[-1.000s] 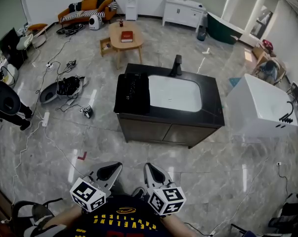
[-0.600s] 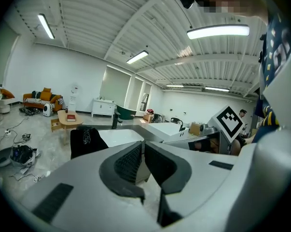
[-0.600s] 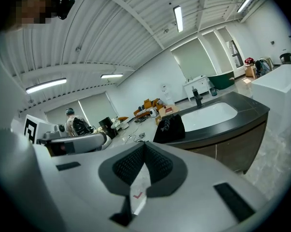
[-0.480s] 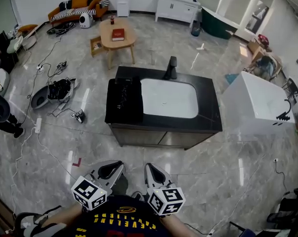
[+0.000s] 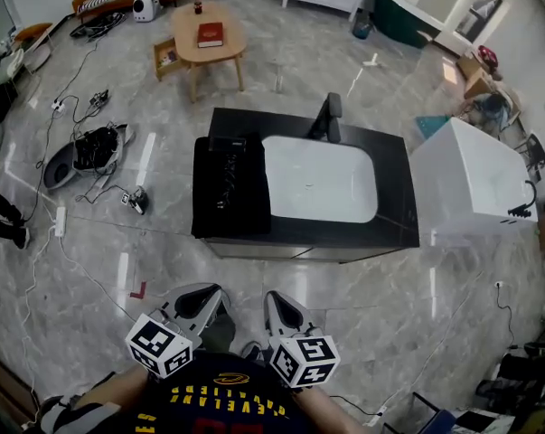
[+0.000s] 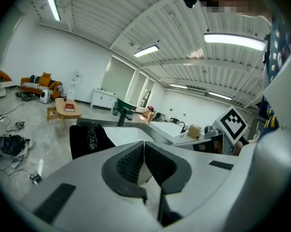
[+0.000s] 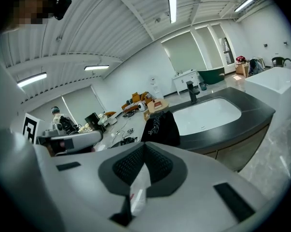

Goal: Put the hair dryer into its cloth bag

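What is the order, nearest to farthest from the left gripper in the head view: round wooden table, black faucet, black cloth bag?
1. The black cloth bag, on the counter's left end, nearest the left gripper.
2. The black faucet, at the counter's far edge.
3. The round wooden table, beyond the counter.

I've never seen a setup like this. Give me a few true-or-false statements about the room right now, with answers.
1. Both grippers are shut and empty. True: the left gripper and the right gripper have jaws together with nothing between them.
2. The black cloth lies right of the white basin. False: in the head view it lies left of the basin, on the dark counter.
3. A red book lies on the round wooden table. True.
4. The grippers touch the counter. False: they are apart from it, close to the person's body.
5. The faucet is white. False: it is black.
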Available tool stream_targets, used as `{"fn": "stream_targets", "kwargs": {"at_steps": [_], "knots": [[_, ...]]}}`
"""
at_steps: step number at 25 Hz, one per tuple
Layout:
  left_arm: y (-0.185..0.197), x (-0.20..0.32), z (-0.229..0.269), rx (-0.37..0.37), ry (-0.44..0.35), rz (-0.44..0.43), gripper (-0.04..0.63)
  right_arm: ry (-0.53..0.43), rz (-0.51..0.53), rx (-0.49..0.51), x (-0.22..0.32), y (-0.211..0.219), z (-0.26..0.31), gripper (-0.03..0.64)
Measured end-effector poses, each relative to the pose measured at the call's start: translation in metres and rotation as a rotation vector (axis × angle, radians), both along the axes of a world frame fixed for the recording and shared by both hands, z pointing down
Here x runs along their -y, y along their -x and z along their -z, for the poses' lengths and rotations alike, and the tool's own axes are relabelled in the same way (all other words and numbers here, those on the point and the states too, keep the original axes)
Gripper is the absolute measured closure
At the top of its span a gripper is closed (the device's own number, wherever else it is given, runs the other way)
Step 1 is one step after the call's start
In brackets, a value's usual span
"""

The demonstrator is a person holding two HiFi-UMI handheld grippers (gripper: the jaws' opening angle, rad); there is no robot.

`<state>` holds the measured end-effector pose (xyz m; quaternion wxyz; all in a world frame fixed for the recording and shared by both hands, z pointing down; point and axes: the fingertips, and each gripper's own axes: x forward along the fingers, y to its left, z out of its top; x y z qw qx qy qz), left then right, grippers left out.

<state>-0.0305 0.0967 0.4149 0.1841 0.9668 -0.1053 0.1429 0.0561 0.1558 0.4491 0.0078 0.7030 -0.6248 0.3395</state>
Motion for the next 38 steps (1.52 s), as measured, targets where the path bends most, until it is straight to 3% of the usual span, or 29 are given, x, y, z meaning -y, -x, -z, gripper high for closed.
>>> {"fn": "stream_targets", "kwargs": {"at_steps": [3, 11, 15, 18, 20, 23, 29, 38], "knots": [[-0.001, 0.035, 0.011, -0.044, -0.014, 0.025, 0.592, 0.000, -0.014, -0.019, 0.025, -0.006, 0.008, 0.609], [-0.012, 0.071, 0.037, -0.159, -0.034, -0.048, 0.592, -0.009, -0.030, -0.026, 0.068, -0.009, 0.020, 0.609], [-0.015, 0.089, 0.019, -0.159, 0.011, -0.017, 0.591, 0.020, -0.050, -0.023, 0.072, -0.019, 0.013, 0.609], [-0.022, 0.104, 0.003, -0.153, 0.096, -0.017, 0.586, 0.038, -0.051, -0.015, 0.078, -0.025, 0.008, 0.609], [-0.029, 0.112, -0.008, -0.112, 0.106, -0.037, 0.589, 0.050, -0.048, -0.005, 0.084, -0.032, 0.004, 0.609], [-0.042, 0.128, -0.026, -0.006, 0.033, -0.047, 0.592, 0.053, -0.034, 0.007, 0.099, -0.049, 0.004, 0.609], [-0.069, 0.164, -0.051, 0.119, -0.018, 0.075, 0.584, 0.022, 0.047, 0.018, 0.137, -0.085, 0.013, 0.609], [-0.121, 0.228, -0.116, 0.289, 0.038, 0.256, 0.420, 0.044, 0.145, 0.076, 0.175, -0.144, -0.007, 0.609]]}}
